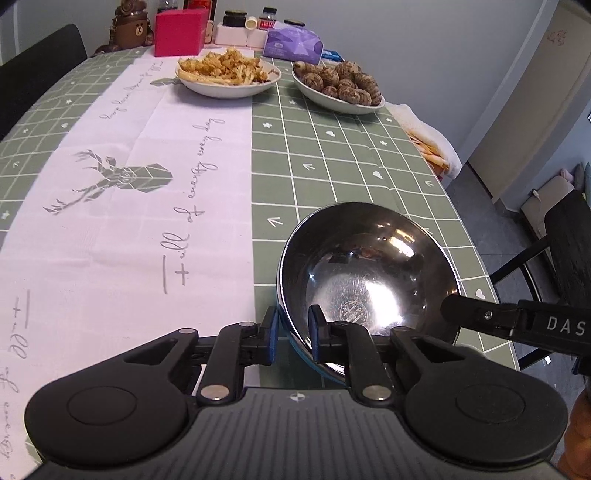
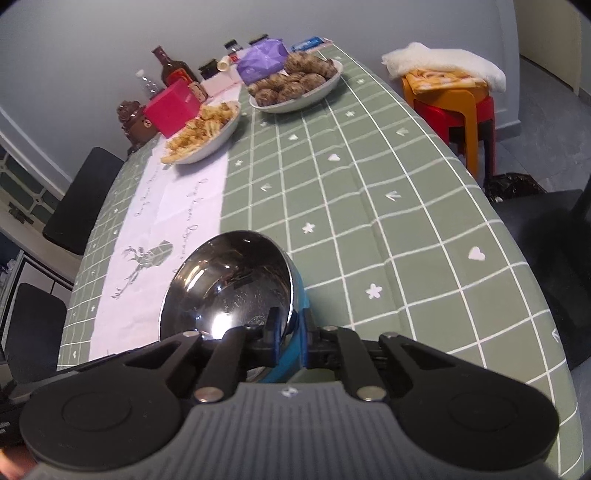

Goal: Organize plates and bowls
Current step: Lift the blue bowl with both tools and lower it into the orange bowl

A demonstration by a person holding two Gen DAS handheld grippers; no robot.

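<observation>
Both grippers are holding the same shiny round steel bowl with a blue outside point(image 1: 369, 273). Left gripper point(image 1: 291, 338) has pinched the near left part of the rim, one blue pad outside the bowl and one inside. Right gripper point(image 2: 288, 336) has pinched the near right part of the rim the same way, with the thin wall squeezed between its pads. In the left view its black finger also shows, poking in over the right edge of the bowl.

The bowl sits at the near end of the surface, on the green checked tablecloth point(image 1: 332, 155), just right of the white strip with the deer picture point(image 1: 118, 177). It is empty. Far away at the other end are a white dish of fries point(image 1: 227, 79) and a white dish of brown round roots point(image 1: 338, 90), with a pink box point(image 1: 179, 31) and jars behind them.

I think the bowl is light and stiff, so it will not bend or break. It looks smooth and slippery, though. Holding the rim on two sides seems the best way, because a grip on just one side might let it tip or slide out.
</observation>
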